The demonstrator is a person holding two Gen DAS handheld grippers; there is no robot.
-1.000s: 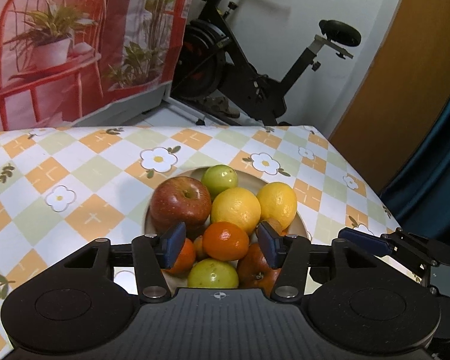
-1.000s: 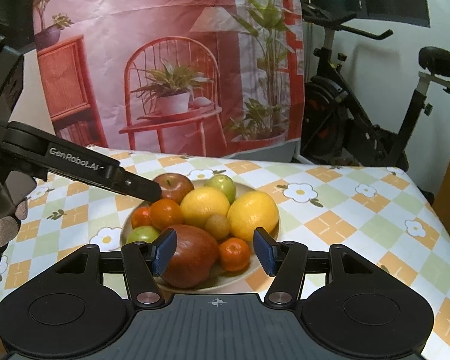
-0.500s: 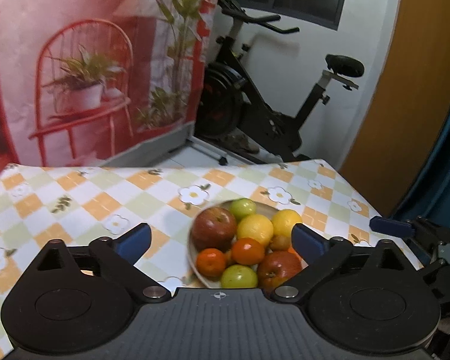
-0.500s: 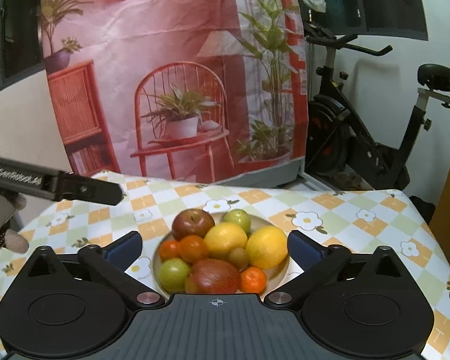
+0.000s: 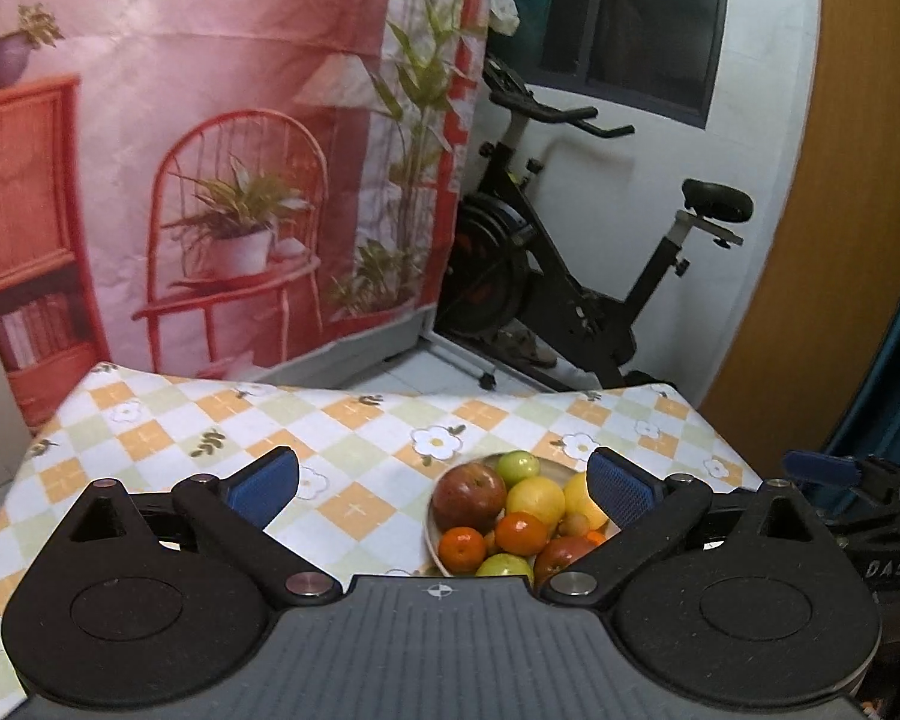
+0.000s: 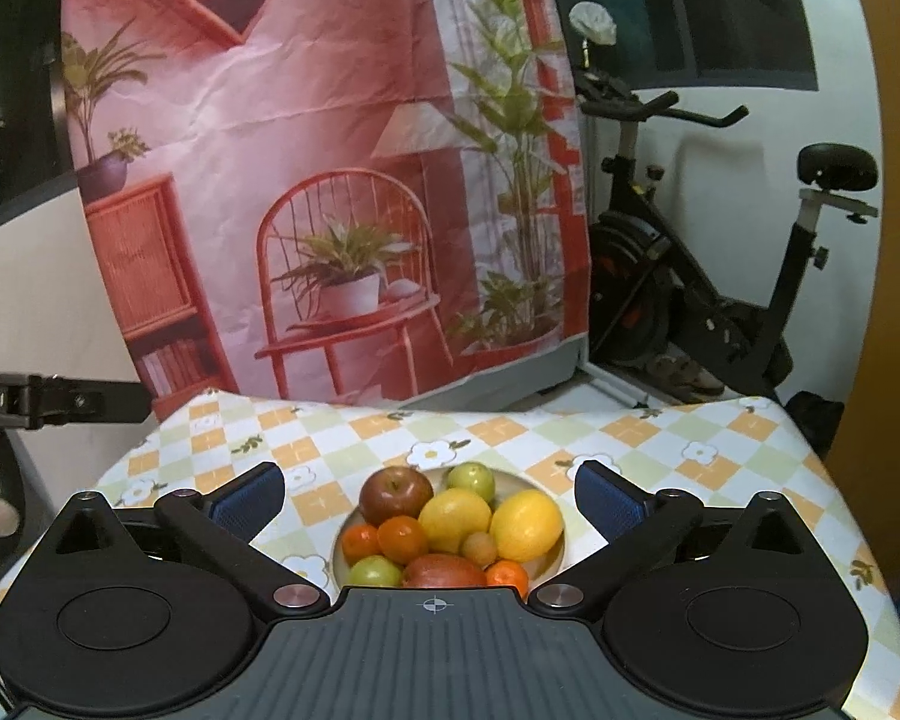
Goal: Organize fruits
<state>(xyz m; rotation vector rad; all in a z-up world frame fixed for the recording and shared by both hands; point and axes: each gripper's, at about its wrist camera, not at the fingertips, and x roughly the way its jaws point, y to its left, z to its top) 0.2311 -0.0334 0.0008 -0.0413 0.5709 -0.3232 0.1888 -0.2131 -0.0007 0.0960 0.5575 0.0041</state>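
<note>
A round plate (image 6: 543,489) on the checked tablecloth holds a heap of fruit: a red apple (image 6: 395,495), two lemons (image 6: 525,525), small oranges (image 6: 402,538), green fruits (image 6: 471,478) and a second red apple (image 6: 444,570). The same plate (image 5: 431,531) and red apple (image 5: 468,495) show in the left wrist view. My left gripper (image 5: 441,483) hangs above and behind the plate, jaws wide open and empty. My right gripper (image 6: 429,495) is also high above the plate, wide open and empty.
The table (image 6: 690,438) wears an orange, green and white flowered cloth. A printed backdrop (image 6: 330,180) hangs behind it. An exercise bike (image 6: 720,276) stands at the back right. The other gripper's finger (image 6: 60,399) reaches in at the left edge of the right wrist view.
Both grippers opened from part-way to full width and rose up and back from the plate, so the fruit now looks smaller and lower in both views.
</note>
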